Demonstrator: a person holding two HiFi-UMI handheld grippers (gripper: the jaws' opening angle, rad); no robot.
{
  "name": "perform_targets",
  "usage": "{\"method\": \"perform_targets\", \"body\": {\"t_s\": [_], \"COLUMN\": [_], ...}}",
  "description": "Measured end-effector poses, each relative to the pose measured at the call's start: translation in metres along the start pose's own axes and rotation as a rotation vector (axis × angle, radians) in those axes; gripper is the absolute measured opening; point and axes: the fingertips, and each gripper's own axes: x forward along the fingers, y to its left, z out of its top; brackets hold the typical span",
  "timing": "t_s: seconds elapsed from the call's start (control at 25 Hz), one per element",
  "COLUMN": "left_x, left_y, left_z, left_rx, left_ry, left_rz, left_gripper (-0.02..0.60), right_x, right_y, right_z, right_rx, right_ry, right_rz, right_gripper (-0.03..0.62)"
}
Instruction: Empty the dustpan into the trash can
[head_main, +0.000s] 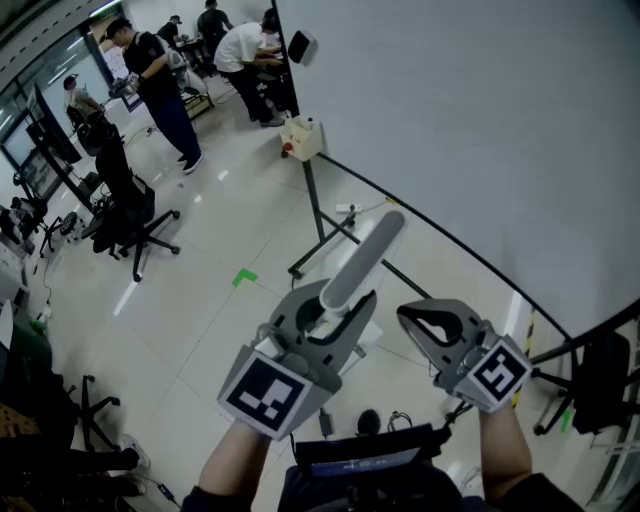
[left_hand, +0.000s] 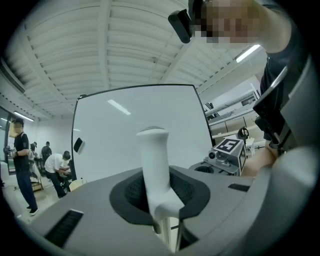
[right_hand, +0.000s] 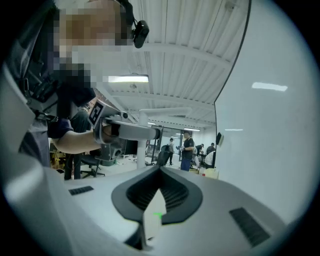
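My left gripper (head_main: 335, 300) is shut on a long pale grey handle (head_main: 365, 255), which I take for the dustpan's. The handle slants up and to the right beyond the jaws. In the left gripper view the handle (left_hand: 155, 160) stands up between the dark pads of the left gripper (left_hand: 162, 200), which clamp its lower part. A white piece (head_main: 362, 338) shows just under the gripper; the pan itself is hidden. My right gripper (head_main: 405, 312) hangs beside it at the right, its jaws closed together and empty, as the right gripper (right_hand: 160, 172) also shows in its own view. No trash can is in view.
A large white partition board (head_main: 480, 130) fills the right side, on black stand legs (head_main: 320, 235). A green tape mark (head_main: 244, 277) lies on the tiled floor. An office chair (head_main: 125, 205) and several people (head_main: 160, 85) are at the far left. Another black chair (head_main: 600, 385) stands at the right.
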Motion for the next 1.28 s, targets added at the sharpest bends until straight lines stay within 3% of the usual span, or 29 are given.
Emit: {"method": "perform_targets", "body": {"t_s": [0.32, 0.72, 1.28], "left_x": [0.016, 0.021, 0.046], "left_y": [0.023, 0.039, 0.091], "left_z": [0.007, -0.012, -0.052], "left_rx": [-0.003, -0.031, -0.073], "left_ry": [-0.03, -0.02, -0.045], "left_rz": [0.043, 0.008, -0.176], "left_gripper": [0.058, 0.057, 0.055], "right_x": [0.003, 0.015, 0.069], "right_y": [-0.022, -0.022, -0.04], "right_z": [-0.006, -0.008, -0.036], "right_rx": [0.014, 0.017, 0.027], "right_ry": [-0.008, 0.009, 0.136], "right_rz": [0.018, -0.007, -0.202], "right_gripper": [0.014, 0.014, 0.014]}}
